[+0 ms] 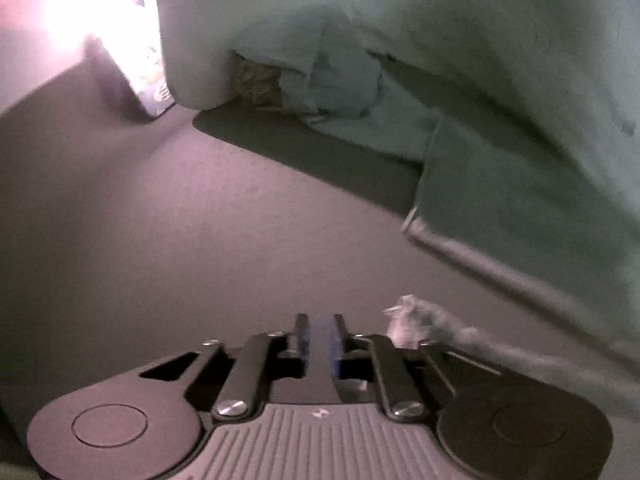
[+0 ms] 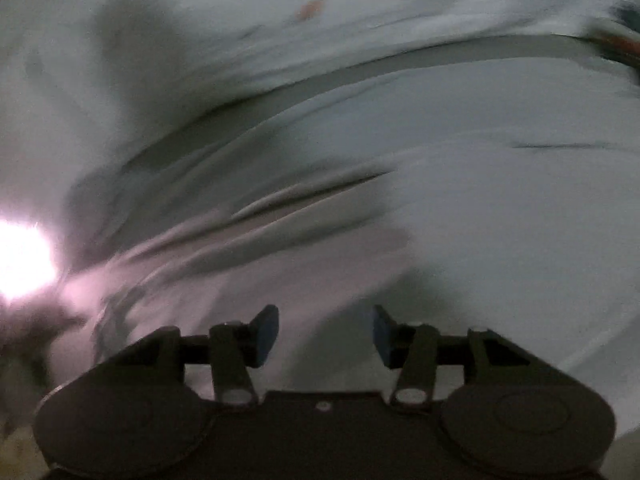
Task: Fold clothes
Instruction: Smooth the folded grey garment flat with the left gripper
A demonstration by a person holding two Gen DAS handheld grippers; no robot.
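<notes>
The left gripper (image 1: pixel 320 336) has its blue pads nearly pressed together with nothing visible between them, hovering over the grey surface (image 1: pixel 180 220); just beside its right finger lies a pale scrap of cloth (image 1: pixel 416 320) (whether it belongs to the garment is unclear). The pale green garment (image 1: pixel 460 60) hangs over the far right of that surface, cut off by the frame. The right gripper (image 2: pixel 325 330) is spread wide, close to motion-blurred folds, with a glare (image 2: pixel 20 260) washing out the left edge.
</notes>
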